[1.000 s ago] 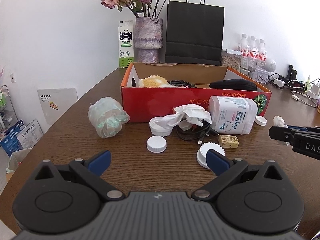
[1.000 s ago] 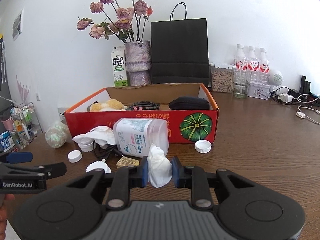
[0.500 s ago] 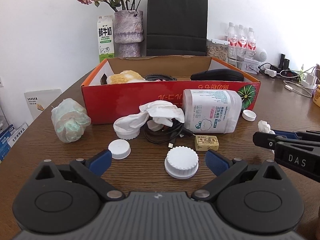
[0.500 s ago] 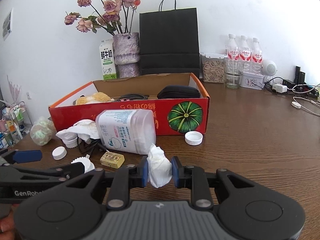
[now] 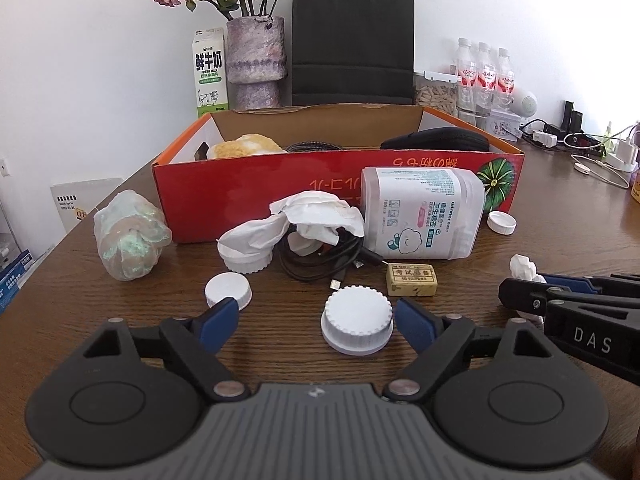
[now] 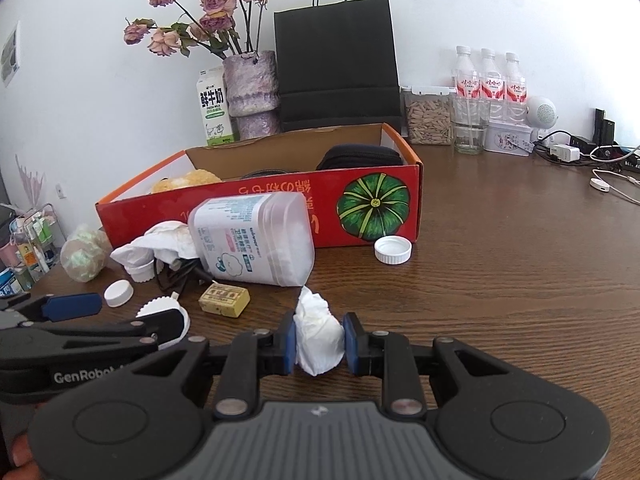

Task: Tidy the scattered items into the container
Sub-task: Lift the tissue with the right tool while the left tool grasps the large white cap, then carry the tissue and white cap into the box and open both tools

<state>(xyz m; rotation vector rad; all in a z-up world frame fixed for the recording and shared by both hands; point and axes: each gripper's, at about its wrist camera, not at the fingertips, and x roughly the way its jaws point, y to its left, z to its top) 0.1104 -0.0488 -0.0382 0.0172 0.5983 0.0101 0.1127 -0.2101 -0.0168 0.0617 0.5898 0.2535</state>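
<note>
A red cardboard box (image 5: 260, 196) stands open on the brown table with a yellow plush, a cable and a black pouch inside. In front of it lie a cotton-swab jar (image 5: 420, 216) on its side, a white tissue (image 5: 316, 216), a black cable (image 5: 320, 256), a yellow block (image 5: 411, 279) and a small white cap (image 5: 228, 288). My left gripper (image 5: 316, 324) is closing around a ribbed white cap (image 5: 357, 326). The cap sits close to the right pad and the left pad stands apart. My right gripper (image 6: 319, 342) is shut on a crumpled tissue wad (image 6: 316, 320) just above the table.
A green plastic-wrapped bundle (image 5: 128, 236) lies left of the box and another white cap (image 5: 501, 223) at its right corner. Behind stand a milk carton (image 5: 210, 72), a vase (image 5: 256, 64), a black paper bag (image 5: 352, 40) and bottles (image 5: 484, 76). Chargers and cords (image 5: 592, 156) clutter the far right.
My left gripper has moved forward so the ribbed cap now lies between its jaws, which have narrowed. The right gripper has sunk a little, still holding the tissue wad.
</note>
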